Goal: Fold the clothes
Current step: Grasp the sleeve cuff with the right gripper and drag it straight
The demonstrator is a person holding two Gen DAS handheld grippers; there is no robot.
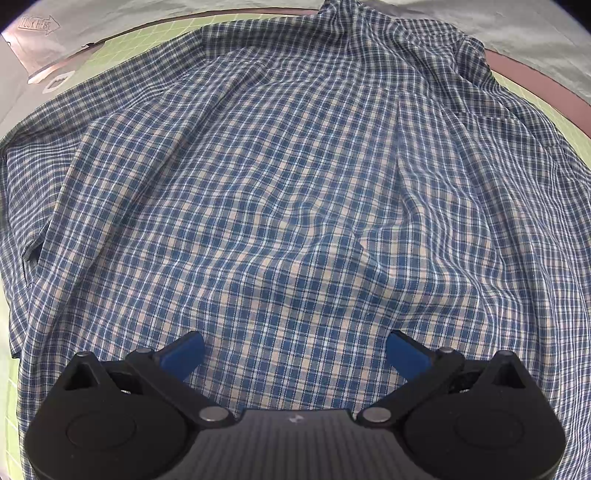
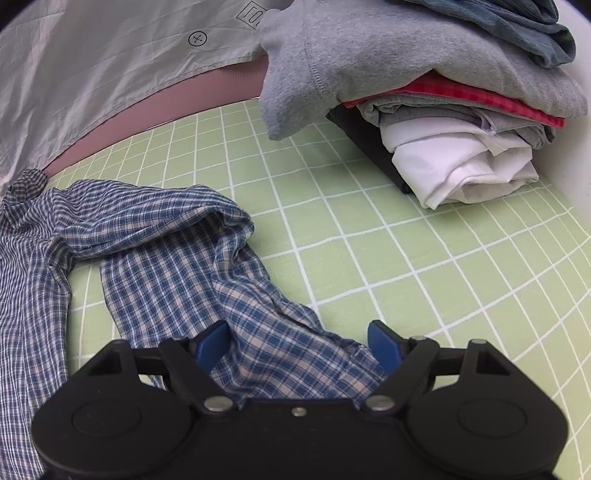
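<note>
A blue and cream plaid shirt (image 1: 280,192) lies spread flat and wrinkled on the green grid mat (image 1: 155,33), filling the left wrist view. My left gripper (image 1: 295,350) hovers over its near part, jaws wide open and empty. In the right wrist view one sleeve of the shirt (image 2: 177,266) stretches out over the mat (image 2: 424,266). My right gripper (image 2: 299,347) is open, its blue fingers (image 2: 212,345) either side of the sleeve's end, not closed on it.
A stack of folded clothes (image 2: 436,96), grey, red, white and denim, stands at the back right of the mat. A pale grey sheet (image 2: 96,74) and a pink edge (image 2: 192,96) lie behind the mat.
</note>
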